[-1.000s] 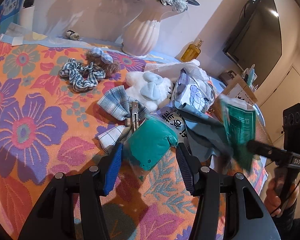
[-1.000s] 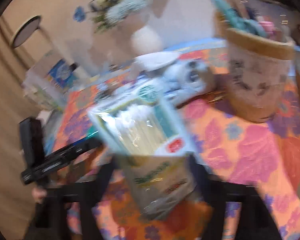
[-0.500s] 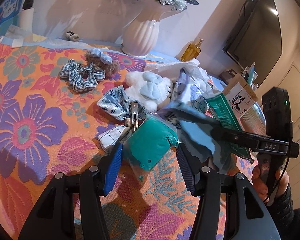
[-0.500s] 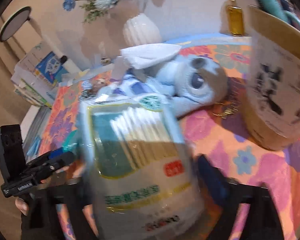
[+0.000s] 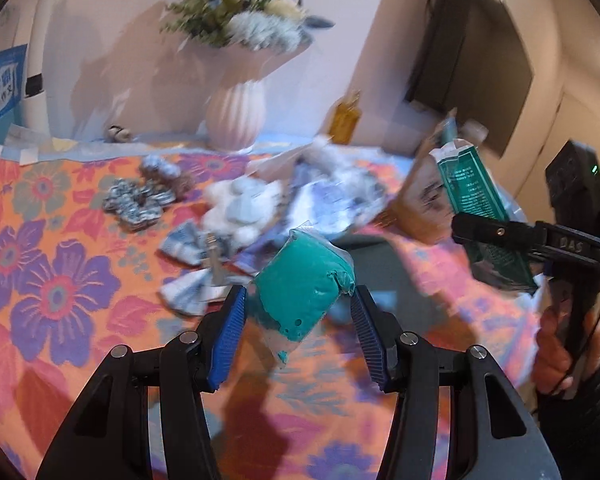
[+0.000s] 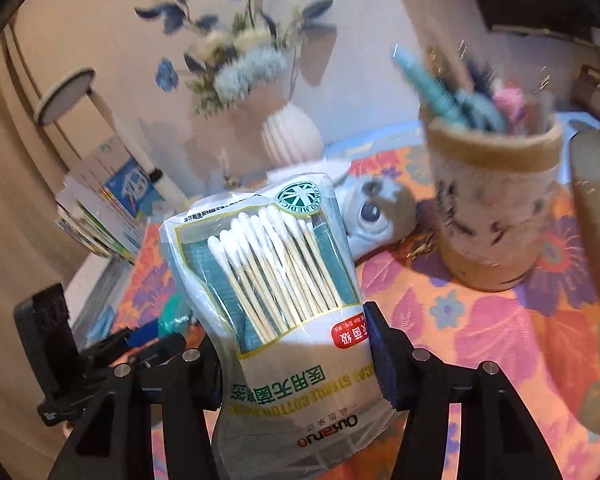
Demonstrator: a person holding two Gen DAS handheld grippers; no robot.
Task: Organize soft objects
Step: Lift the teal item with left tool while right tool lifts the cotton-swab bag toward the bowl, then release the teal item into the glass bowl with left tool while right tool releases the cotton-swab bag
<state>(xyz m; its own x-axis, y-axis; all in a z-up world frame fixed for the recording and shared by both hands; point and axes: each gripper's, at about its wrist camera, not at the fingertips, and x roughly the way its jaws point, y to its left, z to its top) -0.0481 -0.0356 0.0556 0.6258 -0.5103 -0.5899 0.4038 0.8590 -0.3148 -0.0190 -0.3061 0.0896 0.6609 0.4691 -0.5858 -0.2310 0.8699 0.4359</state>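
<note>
Teal pouch [image 5: 306,280] now rides clear of the worktop [image 5: 60,280], pinched in our left tool [image 5: 296,320]; a second ago it lay among the pile. Swab bag [image 6: 276,292], held upright in the right tool [image 6: 296,356], has swung toward the cup [image 6: 496,208]. We judge both are ready to place. Pouch looks squashed, creased.

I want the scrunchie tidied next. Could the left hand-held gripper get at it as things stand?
Probably not yet. The left hand-held gripper already grips a teal bundle, so its jaws are full. The scrunchie itself lies uncovered on the cloth, off to the left.
</note>
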